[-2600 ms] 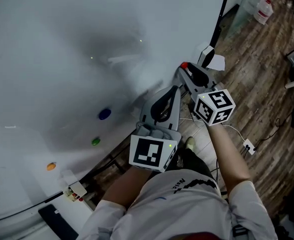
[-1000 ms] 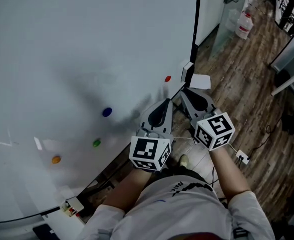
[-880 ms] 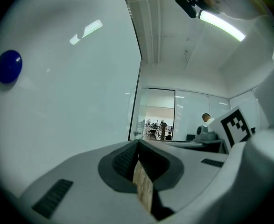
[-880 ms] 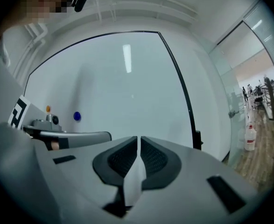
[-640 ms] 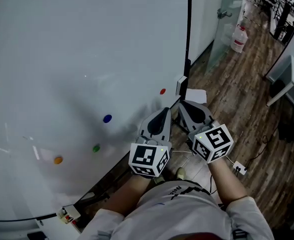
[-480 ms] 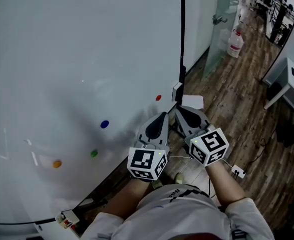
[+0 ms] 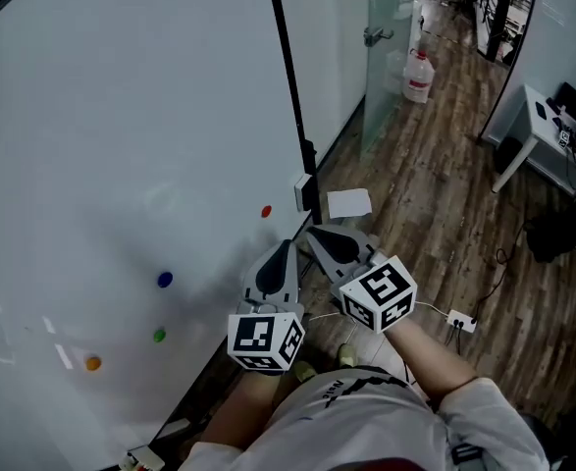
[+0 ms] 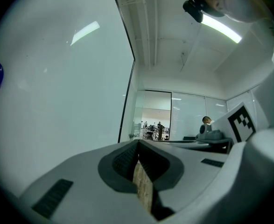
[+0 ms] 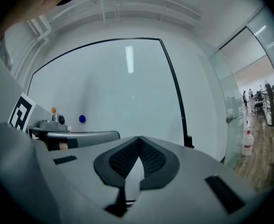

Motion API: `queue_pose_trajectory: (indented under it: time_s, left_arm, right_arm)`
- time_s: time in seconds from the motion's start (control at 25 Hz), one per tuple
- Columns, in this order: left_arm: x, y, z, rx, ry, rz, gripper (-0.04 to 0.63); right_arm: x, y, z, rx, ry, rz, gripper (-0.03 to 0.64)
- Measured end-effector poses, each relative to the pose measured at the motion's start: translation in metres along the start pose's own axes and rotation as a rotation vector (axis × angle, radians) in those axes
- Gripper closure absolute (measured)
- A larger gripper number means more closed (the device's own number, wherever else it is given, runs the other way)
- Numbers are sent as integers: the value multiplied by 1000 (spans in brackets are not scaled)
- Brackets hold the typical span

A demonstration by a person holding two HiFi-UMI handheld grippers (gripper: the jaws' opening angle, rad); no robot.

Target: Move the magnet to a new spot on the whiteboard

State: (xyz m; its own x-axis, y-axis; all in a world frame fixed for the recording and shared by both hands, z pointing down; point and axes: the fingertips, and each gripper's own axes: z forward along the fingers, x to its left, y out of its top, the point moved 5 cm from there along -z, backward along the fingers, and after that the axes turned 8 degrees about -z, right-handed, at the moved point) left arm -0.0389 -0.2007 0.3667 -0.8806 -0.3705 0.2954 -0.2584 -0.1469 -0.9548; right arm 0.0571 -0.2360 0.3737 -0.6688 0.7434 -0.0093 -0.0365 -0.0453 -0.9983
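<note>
We record bright, even indoor light. A ceiling strip light [image 8: 218, 24] burns above and right of the jaws of the left gripper [image 8: 137, 143]. A glare streak marks the whiteboard [image 8: 57, 101] up-left of them, and another sits above the jaws of the right gripper [image 9: 139, 139]. In the head view, a soft shadow lies on the board left of both jaw pairs. The gripper views bow heavily, with black corners and blurred near jaw bodies.

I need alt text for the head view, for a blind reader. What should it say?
Seen from above, a person holds the left gripper and the right gripper, both shut and empty, close to a whiteboard. A red magnet, a blue magnet, a green magnet and an orange magnet stick to it.
</note>
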Motion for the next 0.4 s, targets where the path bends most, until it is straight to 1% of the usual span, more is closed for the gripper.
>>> queue_pose_trajectory:
  time_s: [0.16, 0.4]
  left_arm:
    - [-5, -5, 2, 10, -8, -4, 583]
    - [-7, -6, 19, -7, -32, 4, 583]
  right_arm:
    - [-3, -5, -7, 13, -7, 2, 603]
    - [-16, -7, -7, 17, -19, -23, 603]
